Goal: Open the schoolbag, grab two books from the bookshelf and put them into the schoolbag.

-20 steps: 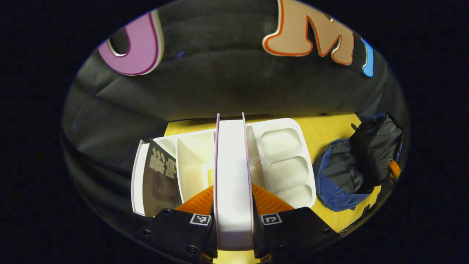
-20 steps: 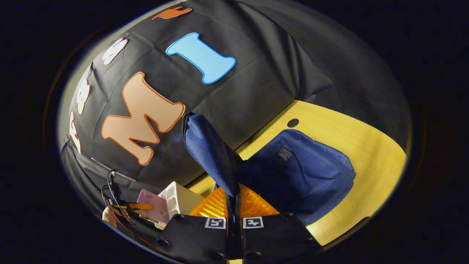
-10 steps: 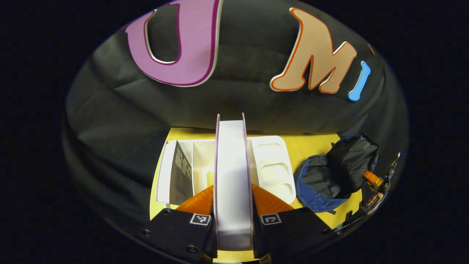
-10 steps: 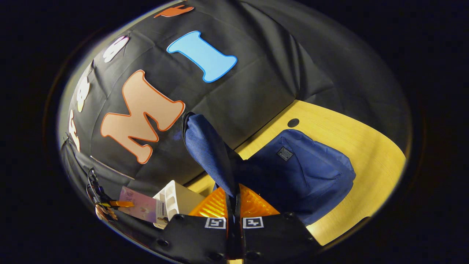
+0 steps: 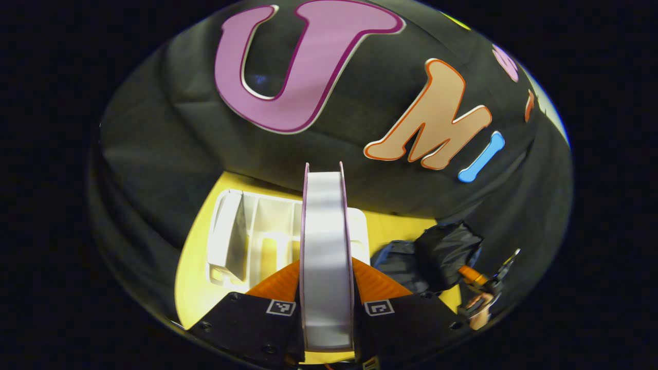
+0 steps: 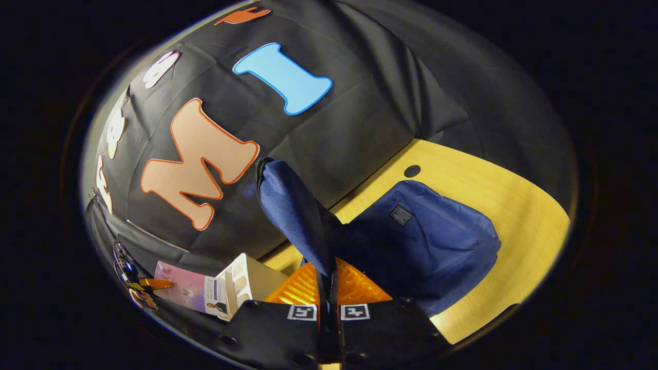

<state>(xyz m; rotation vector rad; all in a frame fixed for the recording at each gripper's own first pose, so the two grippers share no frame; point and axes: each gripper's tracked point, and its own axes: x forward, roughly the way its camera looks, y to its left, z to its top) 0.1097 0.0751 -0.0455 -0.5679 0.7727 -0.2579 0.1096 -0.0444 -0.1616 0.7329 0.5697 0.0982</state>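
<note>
Left gripper (image 5: 327,288): fingers clamped on thick pink-covered book (image 5: 327,246), page edge facing camera, long axis straight out along the fingers, lifted above white plastic bookshelf (image 5: 267,241) on yellow wooden counter (image 5: 193,277). Right gripper (image 6: 329,293): fingers pinched on upper flap of blue fabric schoolbag (image 6: 411,246), holding it open. The schoolbag lies right of the book, so likely swing right, then down into the opening.

No legible text was found. A small sewn label (image 6: 400,215) on the blue schoolbag (image 6: 437,246), right of centre, was too small to read; print on the pink book cover (image 6: 190,293), lower left, was blurred.
</note>
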